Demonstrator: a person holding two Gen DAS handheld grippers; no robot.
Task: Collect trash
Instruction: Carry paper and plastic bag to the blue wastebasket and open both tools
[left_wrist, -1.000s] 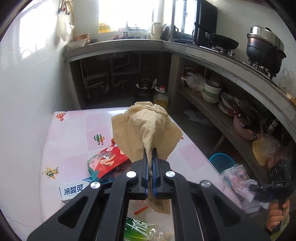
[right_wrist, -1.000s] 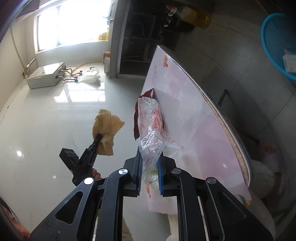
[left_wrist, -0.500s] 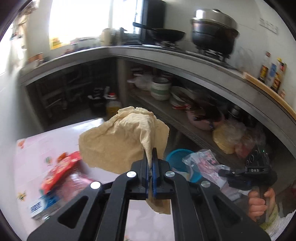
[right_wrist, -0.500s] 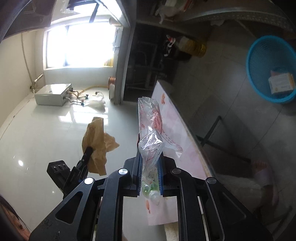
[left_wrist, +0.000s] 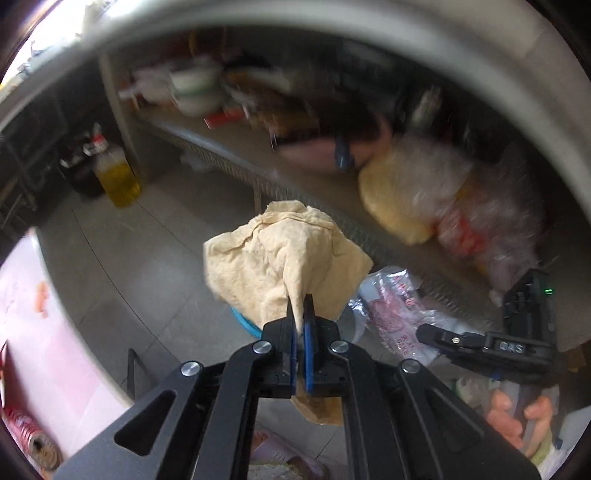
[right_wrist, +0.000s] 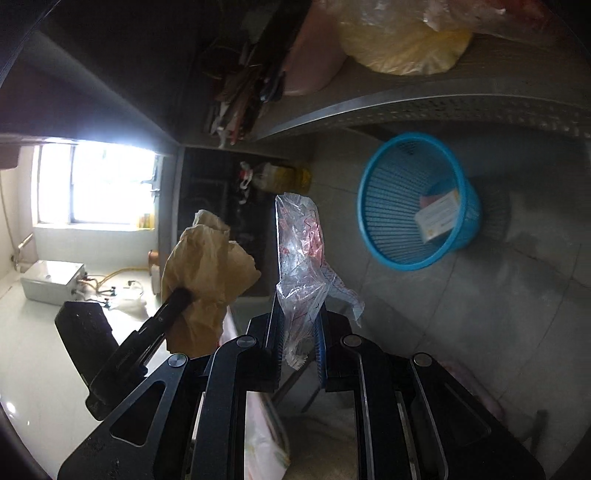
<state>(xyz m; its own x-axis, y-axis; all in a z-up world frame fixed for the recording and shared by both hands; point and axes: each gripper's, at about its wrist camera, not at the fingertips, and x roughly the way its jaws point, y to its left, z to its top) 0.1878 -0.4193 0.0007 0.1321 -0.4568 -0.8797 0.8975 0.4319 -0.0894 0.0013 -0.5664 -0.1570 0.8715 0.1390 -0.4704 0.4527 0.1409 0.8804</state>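
Note:
My left gripper (left_wrist: 300, 306) is shut on a crumpled tan paper wrapper (left_wrist: 284, 258), which hangs over the grey tiled floor and hides most of a blue basket rim (left_wrist: 243, 323) below it. In the right wrist view the same left gripper (right_wrist: 183, 295) and tan paper wrapper (right_wrist: 207, 273) appear at the left. My right gripper (right_wrist: 299, 314) is shut on a clear plastic bag with red print (right_wrist: 301, 251). The blue plastic basket (right_wrist: 391, 206) stands on the floor ahead and to the right, with a small carton (right_wrist: 437, 218) inside. The right gripper's body (left_wrist: 491, 345) shows with its clear plastic bag (left_wrist: 391, 314) in the left wrist view.
A low metal shelf (left_wrist: 236, 162) with bowls and bags (left_wrist: 406, 206) runs behind the basket. A yellow oil bottle (left_wrist: 118, 177) stands on the floor at the left. The pink table edge (left_wrist: 55, 332) lies at the left, with a red wrapper (left_wrist: 22, 428) on it.
Both grippers have swung off the table to the right and tipped down toward the floor. The blue basket has come much closer. Each still holds its piece of trash.

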